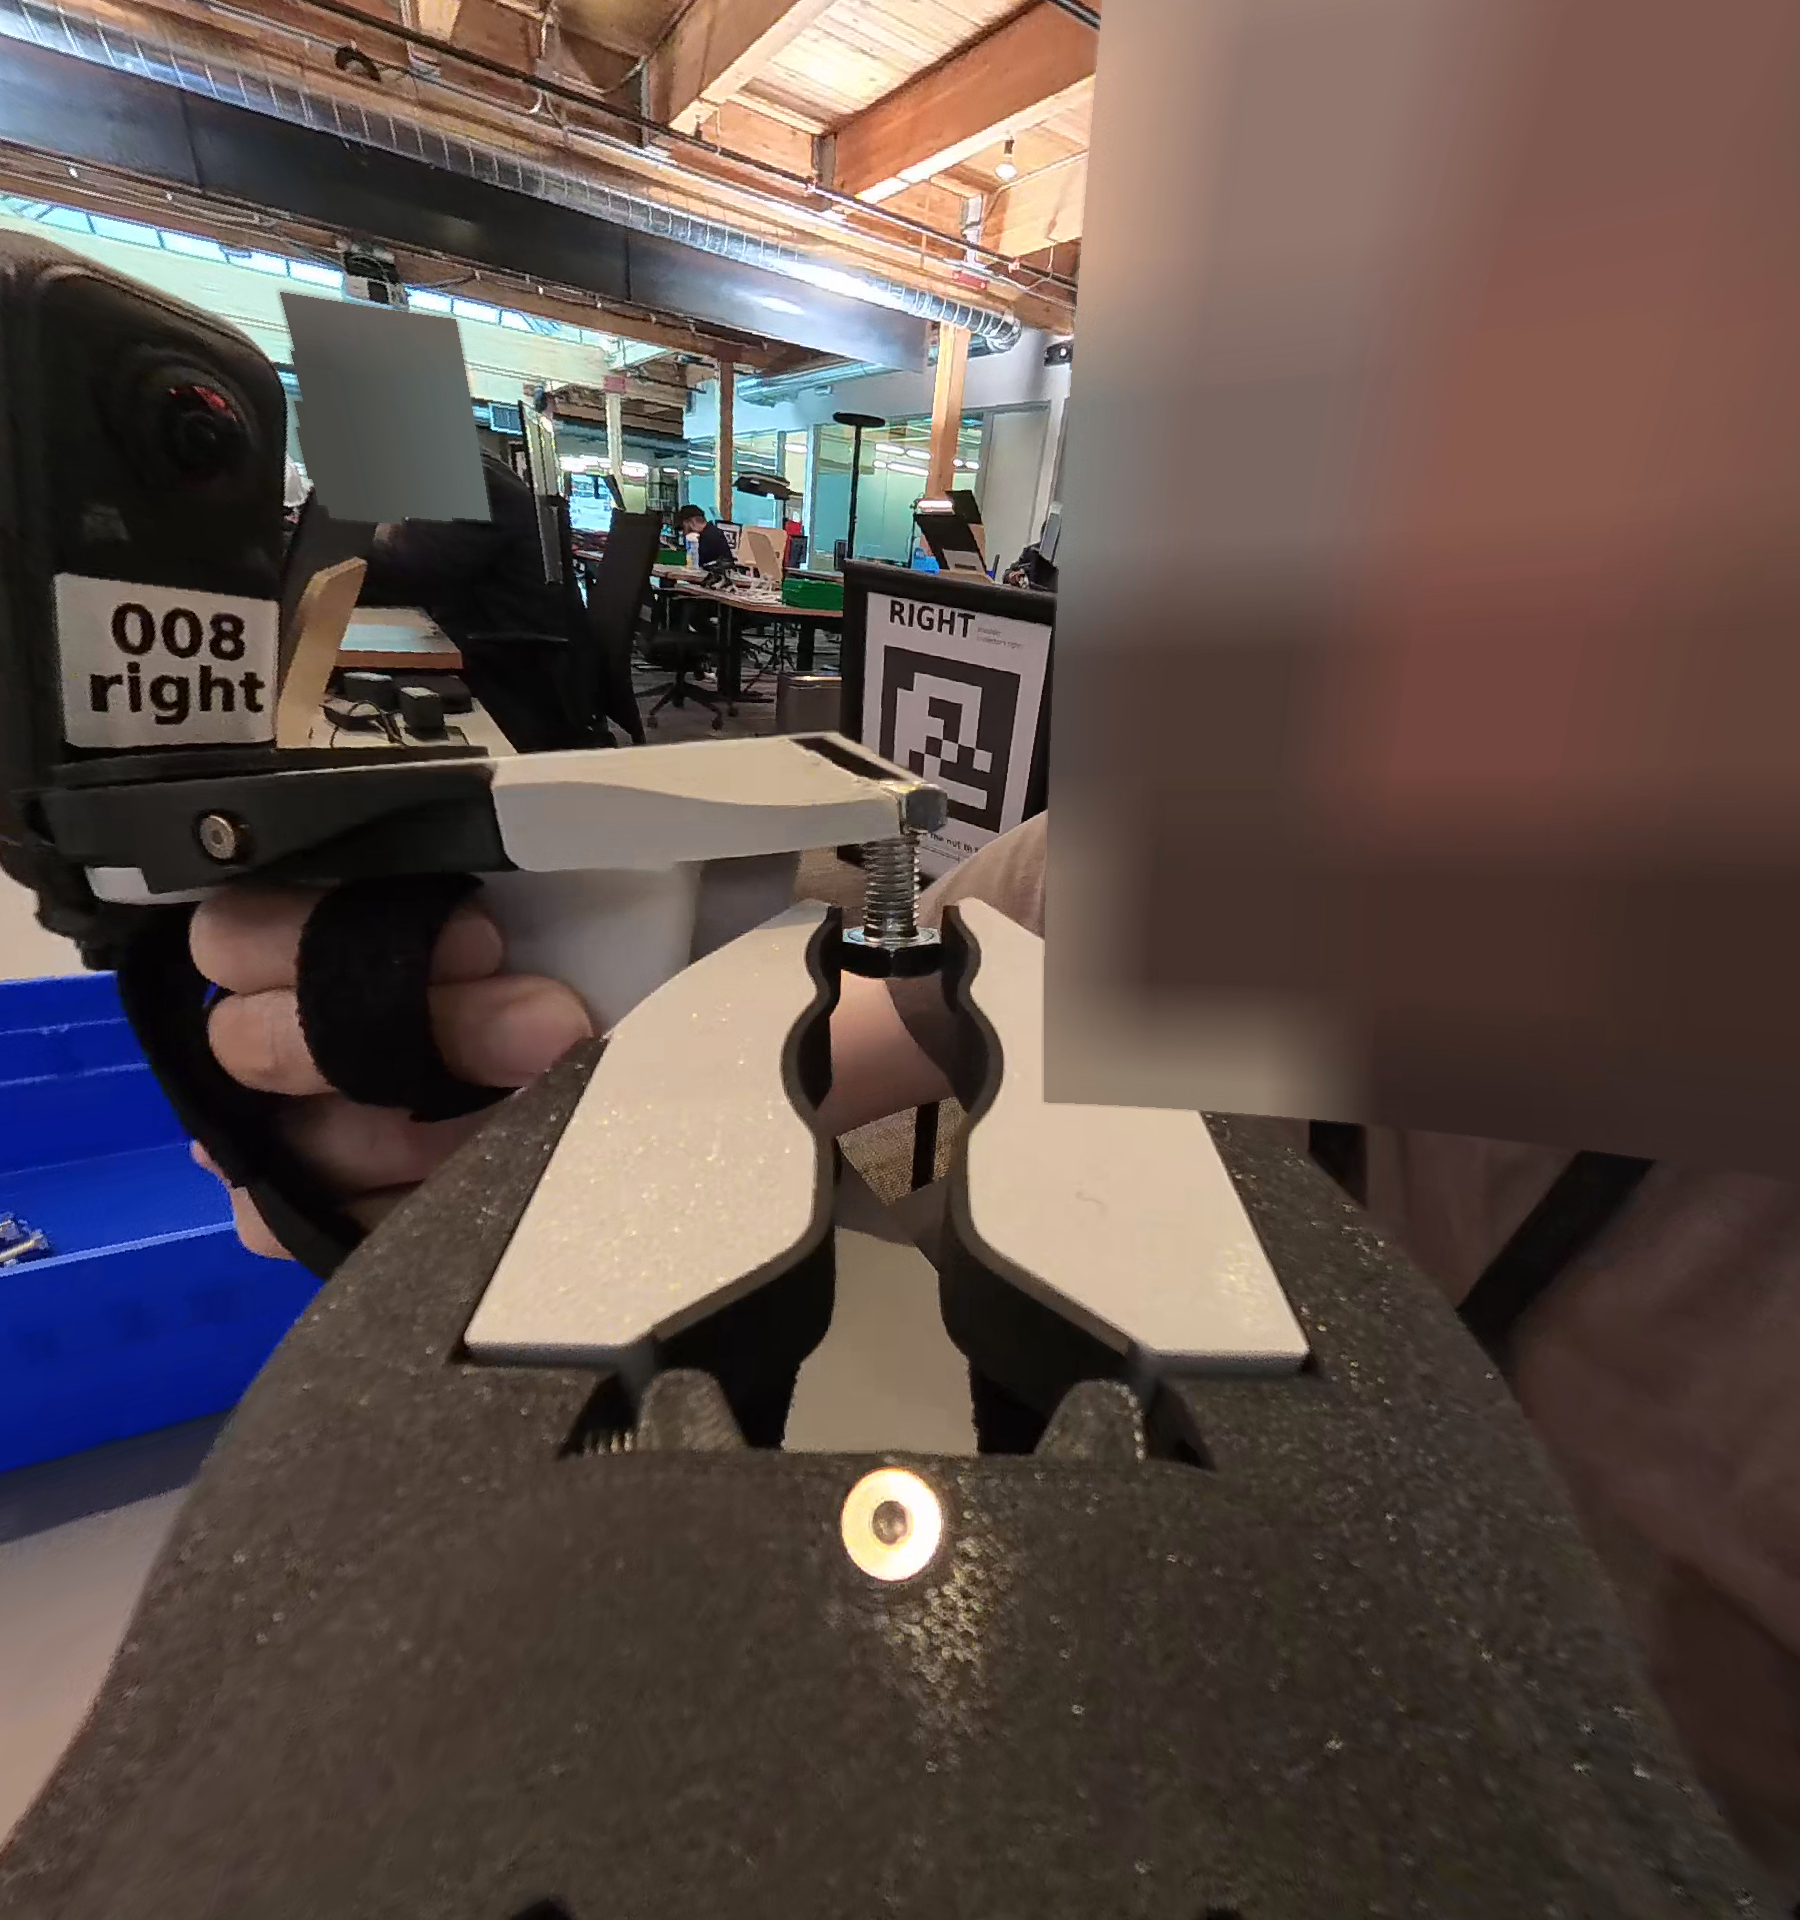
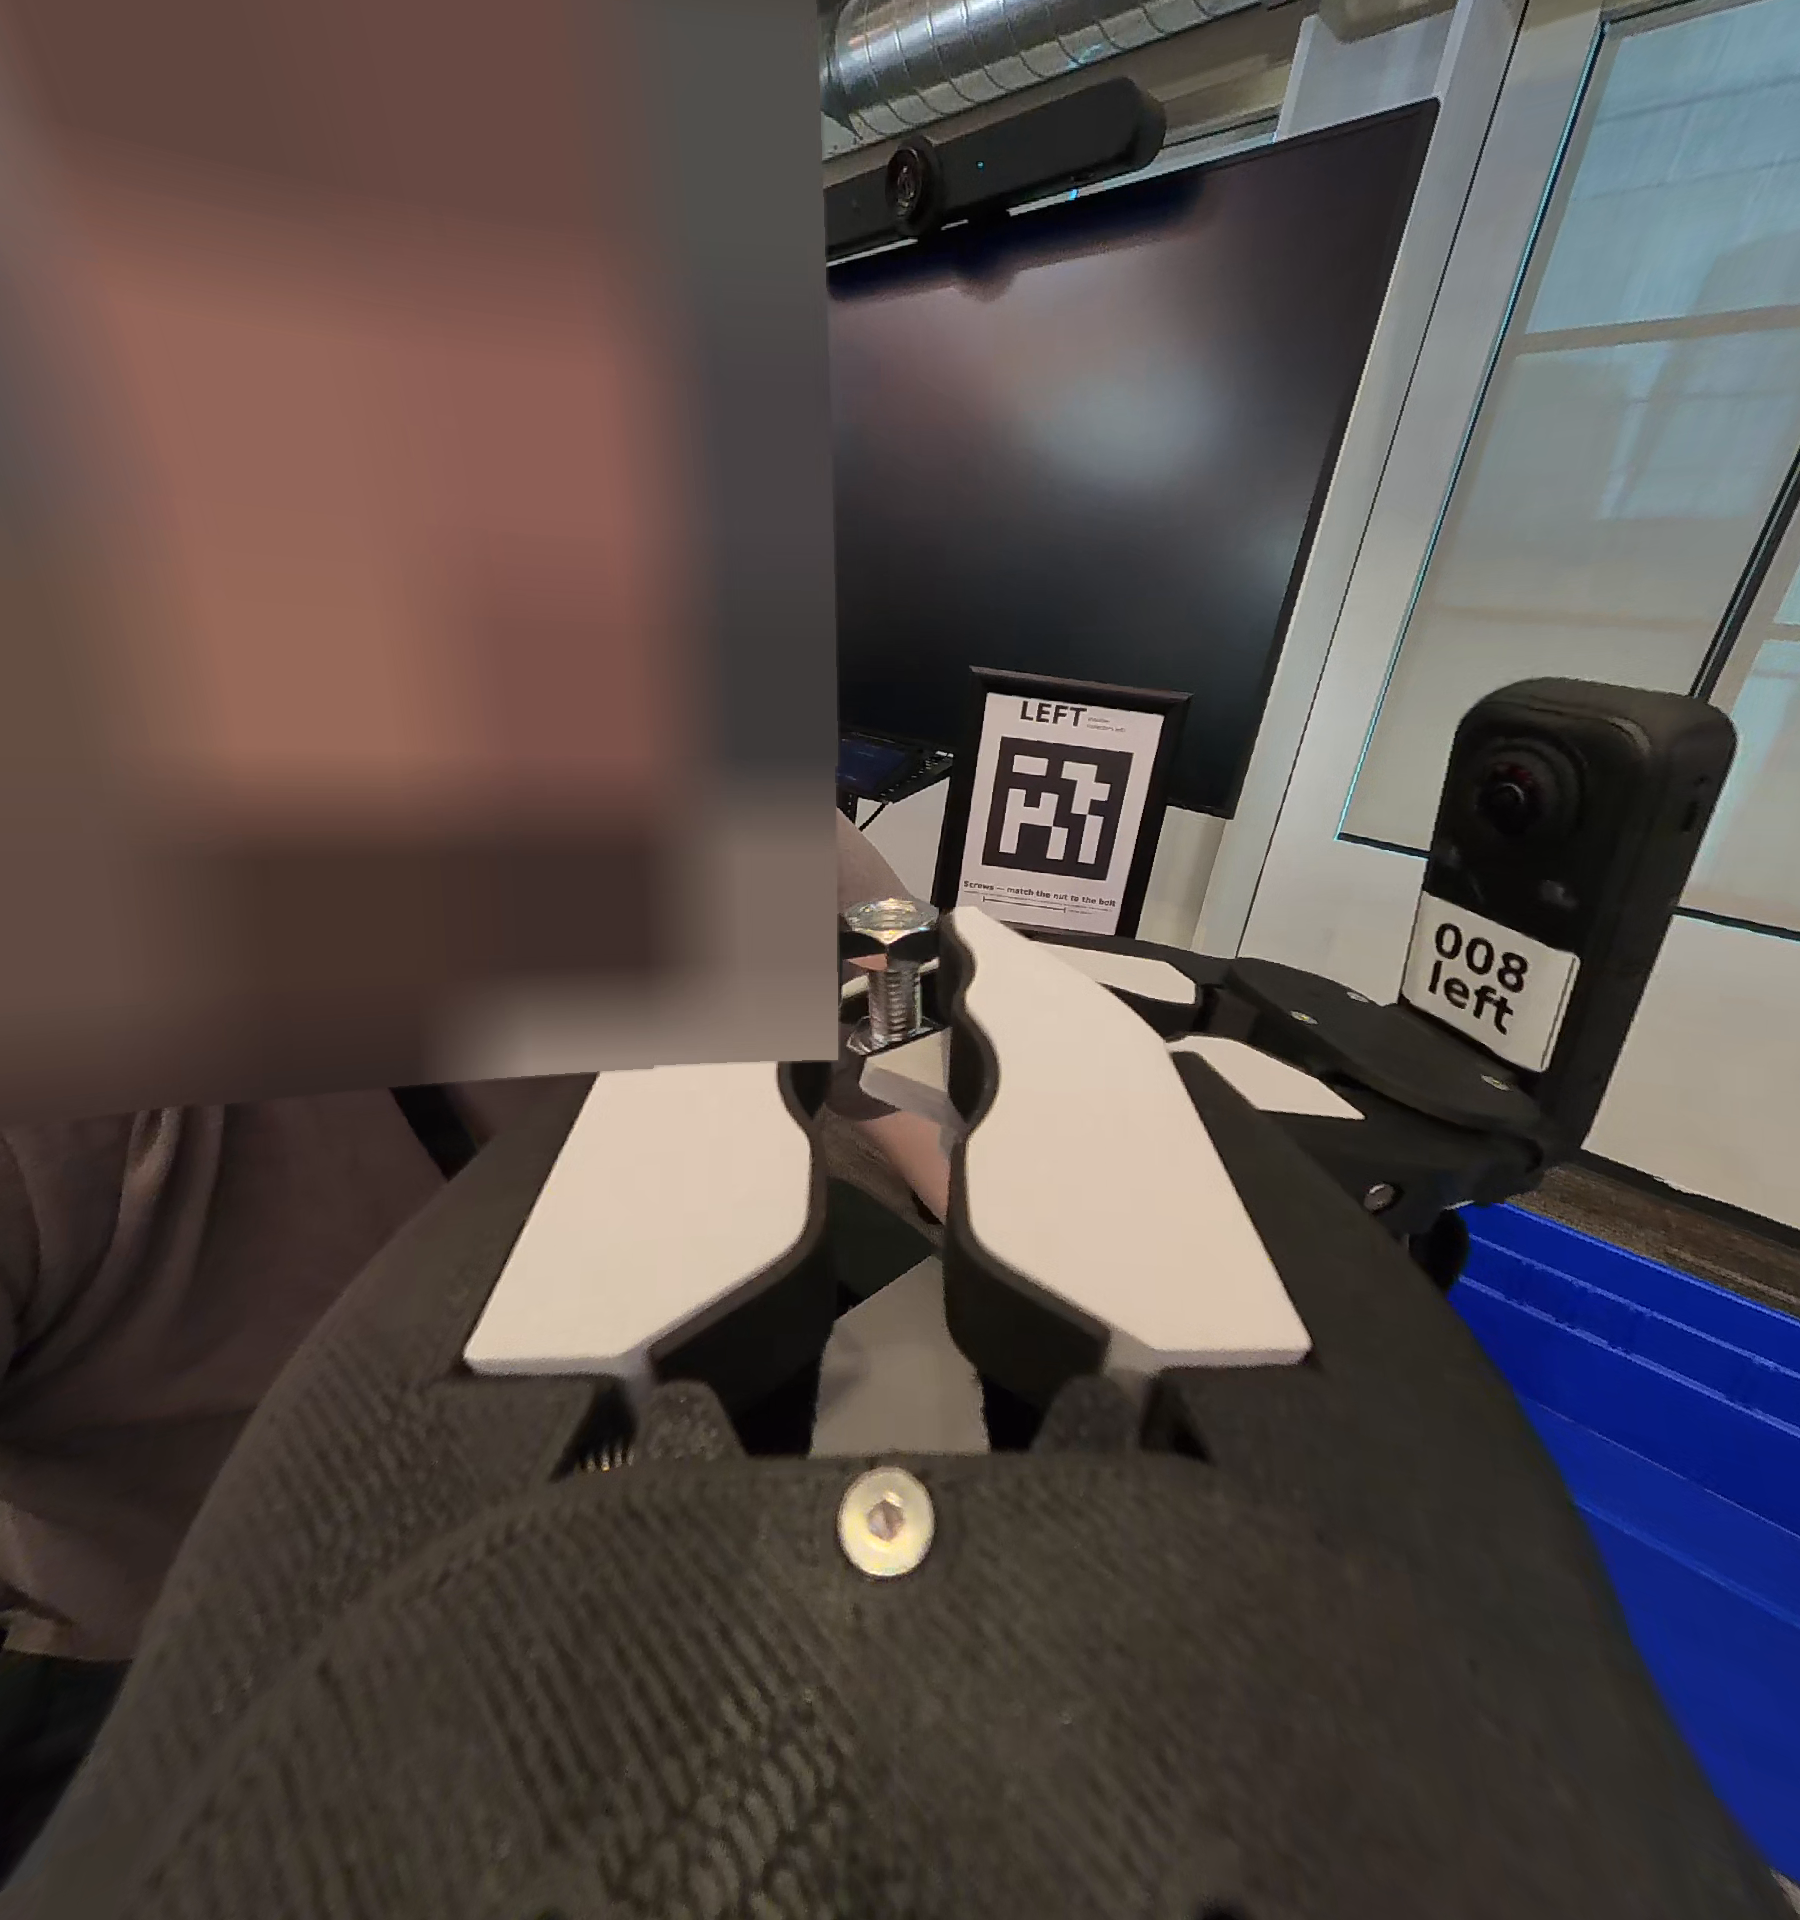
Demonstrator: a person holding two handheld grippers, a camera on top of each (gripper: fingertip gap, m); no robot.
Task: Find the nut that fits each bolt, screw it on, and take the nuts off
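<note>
Bolt (image 1: 893, 878) stands upright in mid-air, head (image 1: 922, 805) clamped in right gripper (image 1: 901, 795) above, nut (image 1: 888, 940) pinched in left gripper (image 1: 891, 951) below, both axes in line for turning.

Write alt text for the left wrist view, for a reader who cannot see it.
The left gripper clamps a nut on the lower end of an upright bolt, whose head is gripped from the left by the right gripper, held in a person's hand. A blue bin with loose bolts sits lower left, before an open office.
</note>
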